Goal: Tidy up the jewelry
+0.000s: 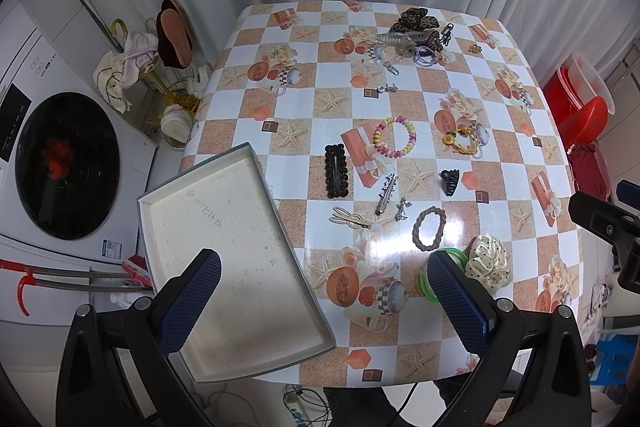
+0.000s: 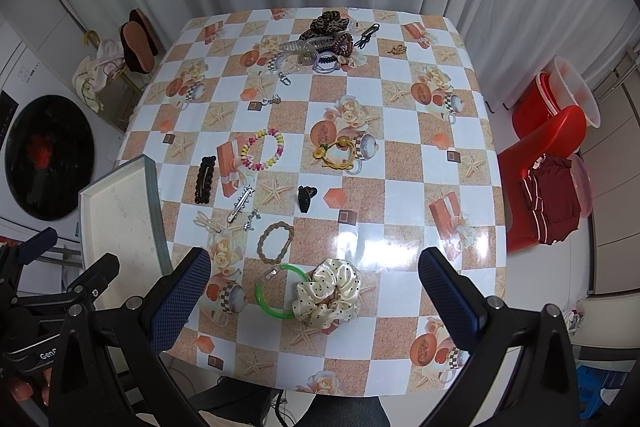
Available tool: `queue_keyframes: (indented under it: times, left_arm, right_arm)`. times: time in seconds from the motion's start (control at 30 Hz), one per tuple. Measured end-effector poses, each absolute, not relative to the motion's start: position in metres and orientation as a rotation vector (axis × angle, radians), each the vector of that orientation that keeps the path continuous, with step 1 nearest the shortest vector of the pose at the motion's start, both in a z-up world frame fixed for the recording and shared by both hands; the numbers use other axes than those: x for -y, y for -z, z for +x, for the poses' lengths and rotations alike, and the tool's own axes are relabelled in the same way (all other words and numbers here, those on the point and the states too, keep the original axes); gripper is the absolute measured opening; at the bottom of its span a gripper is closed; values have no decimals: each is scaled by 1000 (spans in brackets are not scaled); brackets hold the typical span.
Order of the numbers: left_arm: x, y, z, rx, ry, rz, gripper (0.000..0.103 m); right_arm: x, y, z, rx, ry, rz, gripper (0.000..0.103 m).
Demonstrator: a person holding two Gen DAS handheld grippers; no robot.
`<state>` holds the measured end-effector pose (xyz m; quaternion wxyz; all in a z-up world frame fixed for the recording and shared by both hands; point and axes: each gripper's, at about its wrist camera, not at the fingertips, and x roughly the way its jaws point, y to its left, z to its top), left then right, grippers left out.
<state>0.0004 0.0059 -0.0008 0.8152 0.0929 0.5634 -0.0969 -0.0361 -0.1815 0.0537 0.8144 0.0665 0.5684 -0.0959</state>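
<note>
An empty grey-rimmed tray [image 1: 236, 363] [image 2: 152, 195] lies at the table's left front corner. My left gripper [image 1: 324, 291] is open and empty above the tray's right edge. My right gripper [image 2: 314, 301] is open and empty, hovering over a cream dotted scrunchie [image 2: 328, 293] [image 1: 490, 261] and a green bangle [image 2: 266, 295]. Nearby lie a brown braided hair tie [image 2: 275, 241] [image 1: 429, 227], a black clip [image 2: 205, 179] [image 1: 336, 175], a silver clip [image 2: 240, 203], a bead bracelet [image 2: 264, 149] [image 1: 395, 135], a small black claw [image 2: 306, 197] and a yellow tie [image 2: 335, 151].
A pile of hair ties and claw clips [image 2: 324, 43] [image 1: 416, 35] sits at the table's far edge. A washing machine [image 1: 60, 163] stands left of the table. Red stools and tubs [image 2: 556, 131] stand to the right. The checkered tablecloth [image 2: 400, 163] covers the table.
</note>
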Motion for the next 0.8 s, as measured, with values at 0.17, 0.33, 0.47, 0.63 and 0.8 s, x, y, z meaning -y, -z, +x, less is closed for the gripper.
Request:
queue_keyframes:
  times: [0.17,0.33,0.47,0.63,0.8]
  left_arm:
    - [-8,-1,2,-1201,207,199,103]
    - [-7,0,2,-1201,207,199,103]
    - [-6,1,1,-1202,207,199,103]
    - [-7,1,2,-1203,207,199,103]
    - [-8,0,3,-1203,204,198,103]
  right_arm:
    - [180,-54,-36,-1212,205,142,103]
    - [182,-54,-36,-1212,204,140,103]
    - [182,-55,-36,-1212,204,139,103]
    - [182,-55,-36,-1212,204,139,103]
    - [182,-55,-36,-1211,204,139,103]
